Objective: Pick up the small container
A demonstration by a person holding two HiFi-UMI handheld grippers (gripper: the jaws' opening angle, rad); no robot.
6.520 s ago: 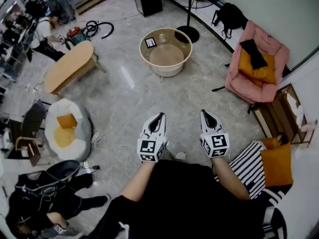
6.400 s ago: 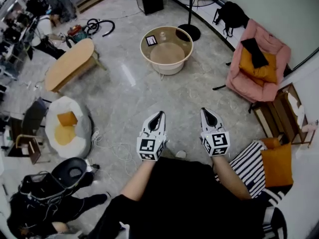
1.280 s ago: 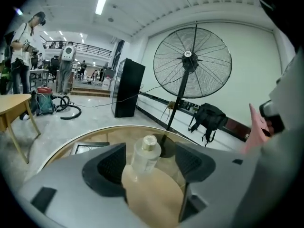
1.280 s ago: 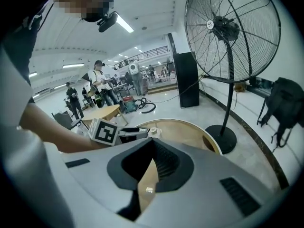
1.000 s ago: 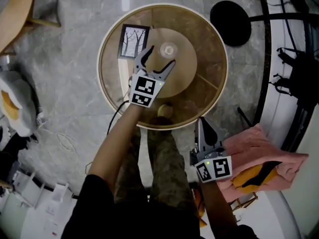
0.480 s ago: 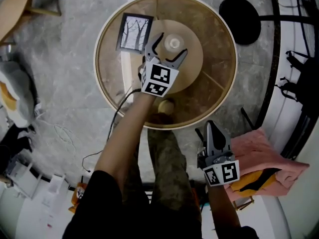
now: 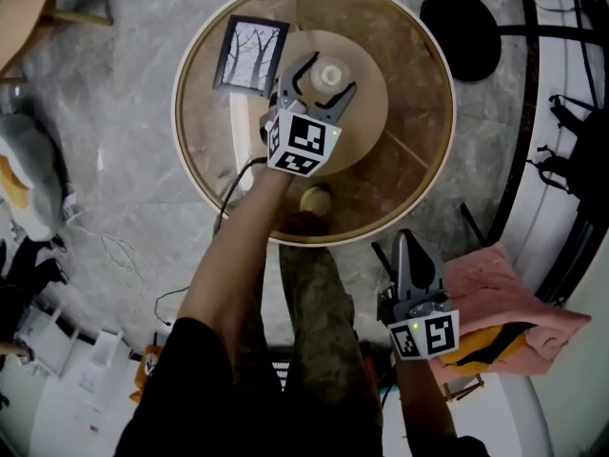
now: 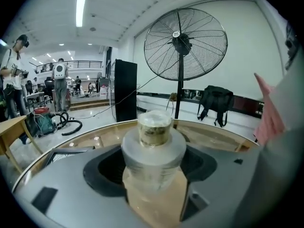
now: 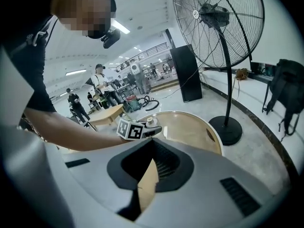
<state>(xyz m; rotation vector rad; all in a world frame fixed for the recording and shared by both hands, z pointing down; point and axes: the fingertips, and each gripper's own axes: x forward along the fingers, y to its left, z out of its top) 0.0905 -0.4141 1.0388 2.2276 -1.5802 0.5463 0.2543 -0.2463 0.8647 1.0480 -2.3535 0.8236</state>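
Right hand-held gripper (image 7: 407,243) held short of round desk (image 7: 419,174), jaws shut together, nothing gripped. Left hand-held gripper (image 7: 322,76) reached over desk, jaws wide, just narrowed around small container (image 8: 154,137), stood upright mid-desk. Picture frame (image 7: 250,55) seen just beyond.

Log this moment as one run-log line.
left gripper: open, jaws just closing, small container between them | small container: upright on round table | right gripper: shut, empty, off the table
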